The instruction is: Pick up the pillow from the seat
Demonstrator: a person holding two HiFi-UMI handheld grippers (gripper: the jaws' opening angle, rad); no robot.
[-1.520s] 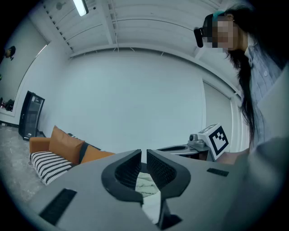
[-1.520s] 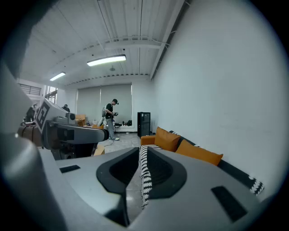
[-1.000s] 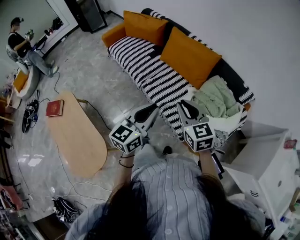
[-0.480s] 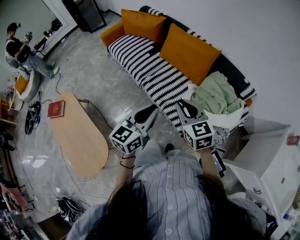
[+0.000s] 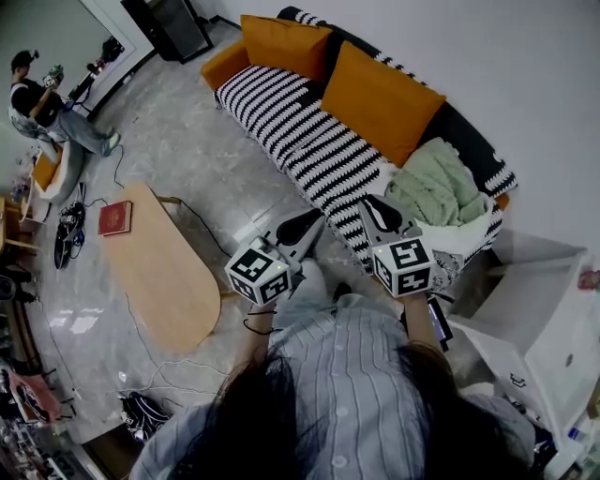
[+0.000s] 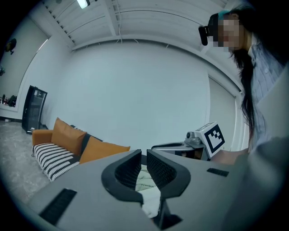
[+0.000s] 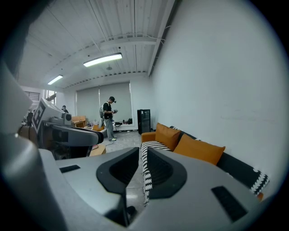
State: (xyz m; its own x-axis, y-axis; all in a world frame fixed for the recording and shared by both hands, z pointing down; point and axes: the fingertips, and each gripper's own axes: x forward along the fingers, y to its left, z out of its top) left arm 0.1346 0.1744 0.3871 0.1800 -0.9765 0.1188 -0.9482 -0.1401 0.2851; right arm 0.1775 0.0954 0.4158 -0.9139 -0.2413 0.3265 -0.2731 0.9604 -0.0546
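Two orange pillows lean on the back of a black-and-white striped sofa [image 5: 300, 141]: one at the far end [image 5: 286, 44], one near the middle [image 5: 380, 98]. In the left gripper view the pillows [image 6: 67, 133] [image 6: 101, 150] show at left; in the right gripper view [image 7: 167, 135] [image 7: 198, 150] they lie ahead. My left gripper [image 5: 300, 227] hovers over the floor just short of the sofa's front edge, shut and empty. My right gripper [image 5: 378, 214] is over the seat's near end beside a green blanket [image 5: 441, 192], also shut and empty. Neither touches a pillow.
An oval wooden coffee table [image 5: 164, 281] with a red book [image 5: 114, 217] stands to the left. A person [image 5: 42, 94] sits at the far left. A white cabinet [image 5: 534, 319] is at the right, a black unit [image 5: 173, 23] at the back. Cables lie on the floor.
Both grippers have drifted slightly right and towards the sofa with the view. Their jaws have stayed shut and nothing has been taken hold of.
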